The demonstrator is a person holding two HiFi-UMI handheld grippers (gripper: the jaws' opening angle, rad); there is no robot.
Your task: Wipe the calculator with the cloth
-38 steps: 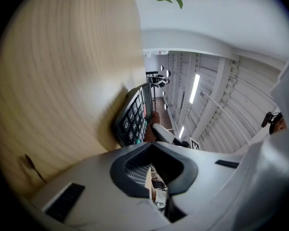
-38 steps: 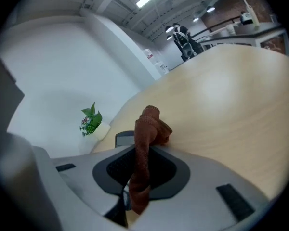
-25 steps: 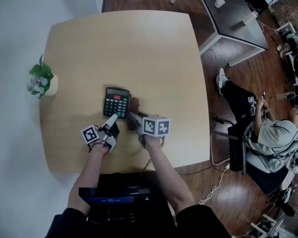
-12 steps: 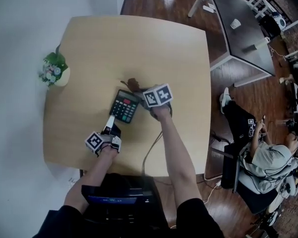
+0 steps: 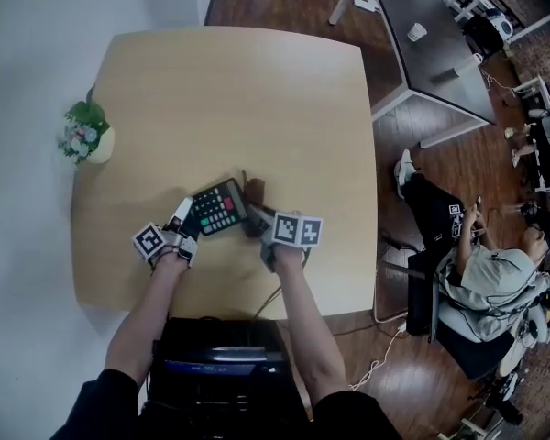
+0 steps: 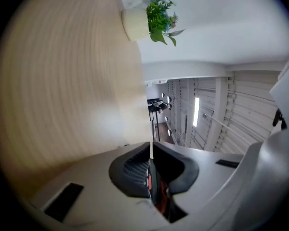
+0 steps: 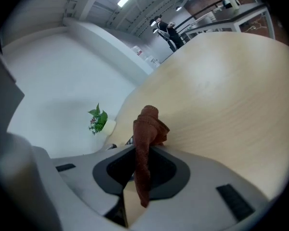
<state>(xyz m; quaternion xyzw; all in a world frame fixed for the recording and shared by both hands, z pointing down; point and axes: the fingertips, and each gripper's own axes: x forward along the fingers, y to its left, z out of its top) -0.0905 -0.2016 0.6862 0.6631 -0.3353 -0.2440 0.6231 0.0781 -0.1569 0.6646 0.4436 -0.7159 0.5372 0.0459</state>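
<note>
Right gripper [image 7: 143, 150] is seen clamped on a limp brown cloth [image 7: 147, 121], which is bunched above the jaws. Left gripper [image 6: 151, 146] is closed on nothing, its tips just beside the calculator [image 5: 218, 207] at lower centre of the table [image 5: 257, 90]. The calculator is judged light, rigid and likely to skate on smooth wood, so bracing at a side edge, off the keys, is advised. Keys face up; the body sits skewed, its long axis too small to settle.
</note>
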